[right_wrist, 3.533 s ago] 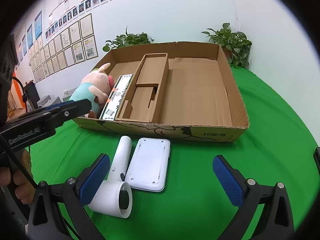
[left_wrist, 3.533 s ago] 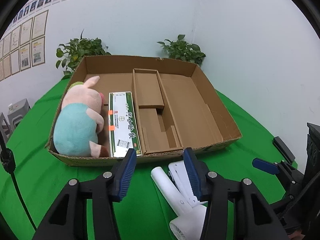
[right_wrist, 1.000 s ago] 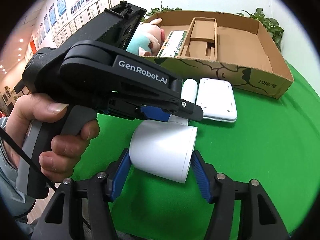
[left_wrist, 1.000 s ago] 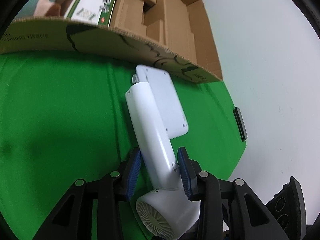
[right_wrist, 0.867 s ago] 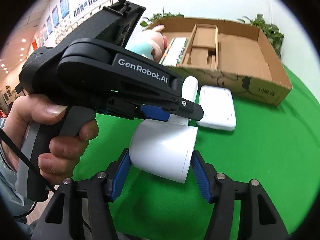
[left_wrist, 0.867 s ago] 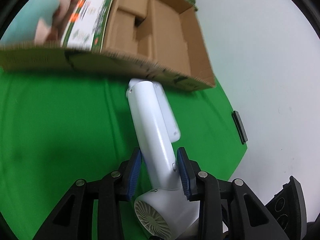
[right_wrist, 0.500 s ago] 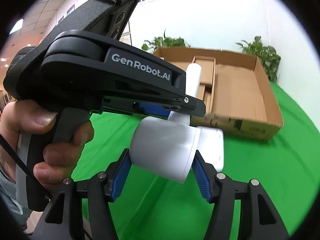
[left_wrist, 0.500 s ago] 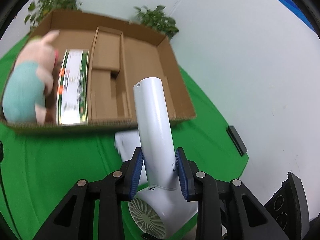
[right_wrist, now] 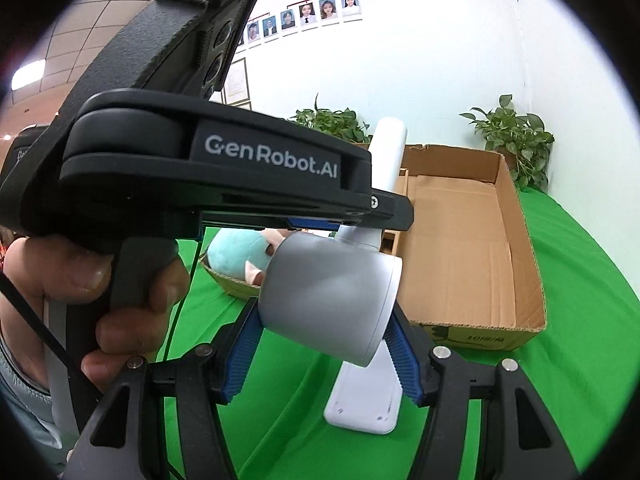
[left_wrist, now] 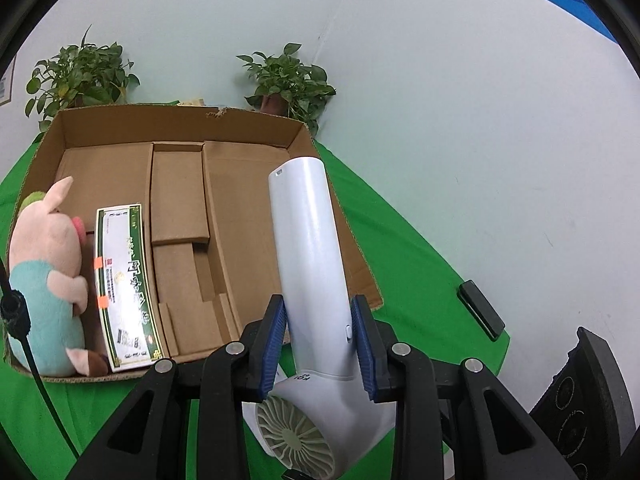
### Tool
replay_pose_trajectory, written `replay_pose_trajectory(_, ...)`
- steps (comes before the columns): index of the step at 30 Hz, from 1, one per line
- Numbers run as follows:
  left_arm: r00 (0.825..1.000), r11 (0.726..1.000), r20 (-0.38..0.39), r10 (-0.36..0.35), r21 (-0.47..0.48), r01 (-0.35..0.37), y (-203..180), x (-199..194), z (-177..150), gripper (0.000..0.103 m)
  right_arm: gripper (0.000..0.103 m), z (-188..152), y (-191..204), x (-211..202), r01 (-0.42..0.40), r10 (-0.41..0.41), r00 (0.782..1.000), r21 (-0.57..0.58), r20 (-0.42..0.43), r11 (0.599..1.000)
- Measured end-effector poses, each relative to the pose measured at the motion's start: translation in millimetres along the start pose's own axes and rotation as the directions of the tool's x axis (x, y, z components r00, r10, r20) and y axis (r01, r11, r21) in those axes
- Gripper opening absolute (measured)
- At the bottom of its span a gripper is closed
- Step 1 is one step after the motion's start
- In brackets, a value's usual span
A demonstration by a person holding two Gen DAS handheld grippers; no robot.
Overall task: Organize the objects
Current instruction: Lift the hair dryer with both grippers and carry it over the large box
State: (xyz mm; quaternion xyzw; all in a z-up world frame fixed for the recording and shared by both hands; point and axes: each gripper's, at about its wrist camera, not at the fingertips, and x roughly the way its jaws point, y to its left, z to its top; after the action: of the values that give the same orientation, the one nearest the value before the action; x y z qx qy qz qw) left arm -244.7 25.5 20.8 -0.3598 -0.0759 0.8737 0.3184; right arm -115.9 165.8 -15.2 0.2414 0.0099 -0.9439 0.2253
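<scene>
A white hair dryer (left_wrist: 310, 264) is held in the air in front of the cardboard box (left_wrist: 172, 124). My left gripper (left_wrist: 320, 346) is shut on its handle. My right gripper (right_wrist: 322, 354) is shut on its barrel (right_wrist: 332, 300). The handle points up toward the box's right compartment. A white flat device (right_wrist: 366, 396) lies on the green cloth below the dryer. The box holds a plush pig (left_wrist: 44, 276) and a green-and-white carton (left_wrist: 124, 284) on its left side.
Cardboard dividers (left_wrist: 178, 200) split the box; its right compartment (right_wrist: 460, 248) holds nothing. Two potted plants (left_wrist: 288, 76) stand behind the box against the wall. A small black object (left_wrist: 480, 310) lies on the cloth at the right. The left gripper's body (right_wrist: 200, 168) fills the right wrist view's left.
Both grippers have lifted the hair dryer off the cloth and tilted it upward, so the handle now points up over the box. The white flat device stays on the cloth.
</scene>
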Motion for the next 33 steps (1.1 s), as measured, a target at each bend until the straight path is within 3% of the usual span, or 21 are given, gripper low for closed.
replay_pose_trajectory(13, 0.998, 0.997, -0.061, 0.002, -0.072, -0.007, 41, 85, 60, 0.03, 0.06, 40, -54, 60, -0.038, 0.037, 0.995, -0.004, -0.095, 0.999)
replay_pose_trajectory(22, 0.985, 0.993, -0.167, 0.031, -0.109, -0.05, 74, 163, 50, 0.03, 0.06, 21, -89, 112, -0.058, 0.064, 0.973, 0.036, -0.221, 0.998)
replay_pose_trajectory(26, 0.985, 0.992, -0.172, 0.016, -0.12, -0.037, 79, 175, 49, 0.031, 0.06, 16, -101, 117, -0.093, 0.113, 0.967, 0.095, -0.23, 0.991)
replay_pose_trajectory(33, 0.976, 0.995, -0.217, 0.032, -0.087, -0.052, 83, 190, 40, 0.032, 0.059, 4, -98, 121, -0.061, 0.074, 0.954, 0.053, -0.291, 0.997)
